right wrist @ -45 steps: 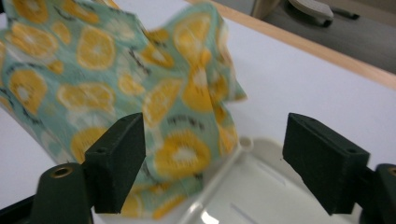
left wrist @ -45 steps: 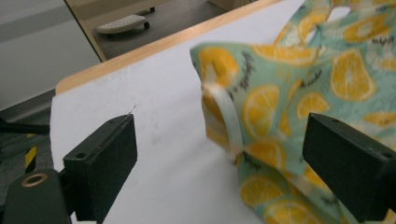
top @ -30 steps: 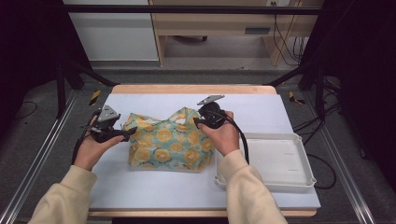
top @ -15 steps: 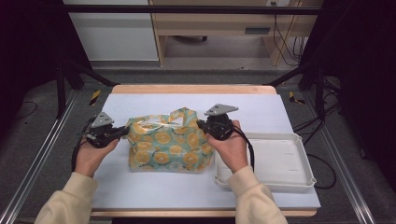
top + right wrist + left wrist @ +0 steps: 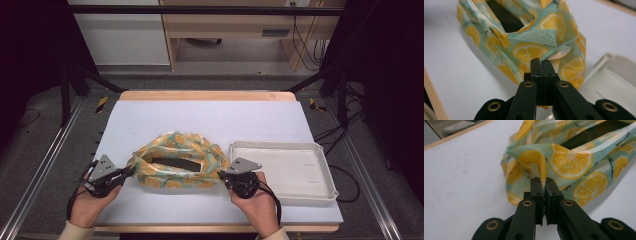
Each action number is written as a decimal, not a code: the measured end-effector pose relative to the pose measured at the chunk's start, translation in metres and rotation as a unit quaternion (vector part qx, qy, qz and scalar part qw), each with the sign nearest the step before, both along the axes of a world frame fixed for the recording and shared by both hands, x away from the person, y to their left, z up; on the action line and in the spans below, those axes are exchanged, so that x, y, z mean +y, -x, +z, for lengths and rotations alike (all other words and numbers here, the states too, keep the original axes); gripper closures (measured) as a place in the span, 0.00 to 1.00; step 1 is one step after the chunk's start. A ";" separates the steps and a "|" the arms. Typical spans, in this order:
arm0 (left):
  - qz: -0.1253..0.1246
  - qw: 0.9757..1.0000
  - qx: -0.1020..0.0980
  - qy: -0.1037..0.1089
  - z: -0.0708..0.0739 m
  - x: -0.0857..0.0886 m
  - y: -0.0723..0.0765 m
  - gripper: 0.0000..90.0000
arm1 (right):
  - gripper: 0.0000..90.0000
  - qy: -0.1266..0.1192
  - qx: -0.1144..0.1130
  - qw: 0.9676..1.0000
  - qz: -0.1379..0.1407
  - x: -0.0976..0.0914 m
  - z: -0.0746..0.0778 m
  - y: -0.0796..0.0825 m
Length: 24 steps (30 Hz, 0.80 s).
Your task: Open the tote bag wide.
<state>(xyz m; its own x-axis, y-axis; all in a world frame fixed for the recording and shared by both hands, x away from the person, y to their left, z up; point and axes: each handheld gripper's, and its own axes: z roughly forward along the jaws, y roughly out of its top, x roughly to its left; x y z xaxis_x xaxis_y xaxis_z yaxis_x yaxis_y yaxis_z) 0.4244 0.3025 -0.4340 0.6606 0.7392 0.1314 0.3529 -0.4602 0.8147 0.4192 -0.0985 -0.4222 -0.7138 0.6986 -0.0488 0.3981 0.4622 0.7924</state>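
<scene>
We see a lemon-print bag [image 5: 176,166] lying on the white table top [image 5: 210,117], near the front edge, between the two grippers. The left gripper [image 5: 129,171] has its jaws clamped on the bag's left end; in the left gripper view [image 5: 543,180] the fabric is pinched between the two black pads, which have just been closing onto it. The right gripper [image 5: 221,175] has its jaws pressed together on the bag's right end; in the right gripper view [image 5: 541,61] a fold of cloth sits squeezed at the tips, and these jaws have just been closing too. The bag's mouth is stretched open sideways between the two grips, dark inside. A white tray [image 5: 320,186] sits just beside the bag's right end, touching or nearly so; we cannot tell which. Each hand holds its gripper low over the table.
</scene>
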 end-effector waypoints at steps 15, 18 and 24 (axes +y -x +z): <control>0.015 1.000 0.004 0.009 -0.013 0.002 0.006 0.98 | 0.21 0.000 0.009 0.999 0.048 0.006 0.048 -0.013; 0.009 1.000 -0.004 0.004 -0.011 -0.004 0.006 0.98 | 0.16 -0.008 0.003 0.998 0.068 0.017 0.071 -0.019; 0.000 1.000 -0.002 0.001 -0.011 -0.006 0.007 0.98 | 0.28 0.011 0.007 0.997 0.070 0.061 0.079 -0.047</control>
